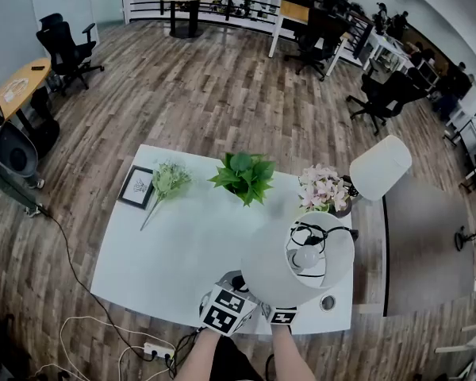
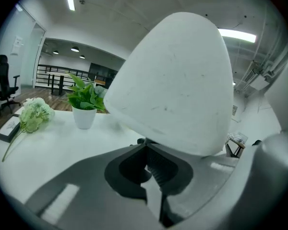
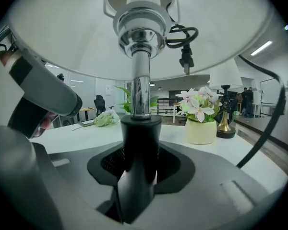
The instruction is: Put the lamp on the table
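The lamp [image 1: 274, 270] has a white shade, a chrome pole and a black lower stem [image 3: 140, 133]. It hangs over the near edge of the white table [image 1: 174, 252]. From above, the bulb [image 1: 305, 256] and a coiled black cord show inside the shade. My right gripper [image 3: 139, 163] is shut on the black stem; in the head view it [image 1: 282, 316] lies mostly under the shade. My left gripper [image 2: 151, 169] has its jaws together just below the shade [image 2: 177, 85], with a small dark part at their tips. The lamp's base is hidden.
On the table stand a green potted plant [image 1: 244, 175], a pale bouquet [image 1: 168, 179], a framed picture [image 1: 136, 186] and pink flowers in a cream pot [image 1: 324, 189]. A second white-shaded lamp [image 1: 378, 167] stands at the right edge. A power strip [image 1: 160, 348] and cables lie on the floor.
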The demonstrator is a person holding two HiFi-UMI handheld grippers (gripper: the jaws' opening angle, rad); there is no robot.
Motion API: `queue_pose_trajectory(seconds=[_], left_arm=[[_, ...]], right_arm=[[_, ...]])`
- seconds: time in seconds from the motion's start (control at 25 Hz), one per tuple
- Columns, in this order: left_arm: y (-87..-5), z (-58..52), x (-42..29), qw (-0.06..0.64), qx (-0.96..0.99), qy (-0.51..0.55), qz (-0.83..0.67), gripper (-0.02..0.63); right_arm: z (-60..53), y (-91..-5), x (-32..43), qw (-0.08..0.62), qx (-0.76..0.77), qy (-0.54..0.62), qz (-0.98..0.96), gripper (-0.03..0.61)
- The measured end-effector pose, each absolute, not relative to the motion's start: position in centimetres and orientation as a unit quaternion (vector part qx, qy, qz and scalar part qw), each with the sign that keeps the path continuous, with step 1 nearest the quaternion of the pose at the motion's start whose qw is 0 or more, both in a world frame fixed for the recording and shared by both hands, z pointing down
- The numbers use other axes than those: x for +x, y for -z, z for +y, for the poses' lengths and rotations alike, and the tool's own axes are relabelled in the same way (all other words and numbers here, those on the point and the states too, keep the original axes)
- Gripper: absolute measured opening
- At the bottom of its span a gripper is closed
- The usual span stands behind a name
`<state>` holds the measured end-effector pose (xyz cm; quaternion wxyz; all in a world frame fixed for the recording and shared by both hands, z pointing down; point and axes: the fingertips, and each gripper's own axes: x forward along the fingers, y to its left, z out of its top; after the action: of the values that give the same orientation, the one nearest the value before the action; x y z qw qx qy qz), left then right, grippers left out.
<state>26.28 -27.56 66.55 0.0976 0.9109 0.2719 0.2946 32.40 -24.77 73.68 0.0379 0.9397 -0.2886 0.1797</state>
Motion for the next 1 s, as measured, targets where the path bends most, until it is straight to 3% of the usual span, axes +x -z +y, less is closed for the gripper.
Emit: queue_pose_trajectory(seconds=[1.0], left_arm=[[-66.5, -27.8, 22.9, 0.094, 0.912, -0.289, 0.274, 0.000]], right_arm=[[-24.2, -74.2, 32.0, 0.037, 0.950, -0.184, -0.252, 0.181]])
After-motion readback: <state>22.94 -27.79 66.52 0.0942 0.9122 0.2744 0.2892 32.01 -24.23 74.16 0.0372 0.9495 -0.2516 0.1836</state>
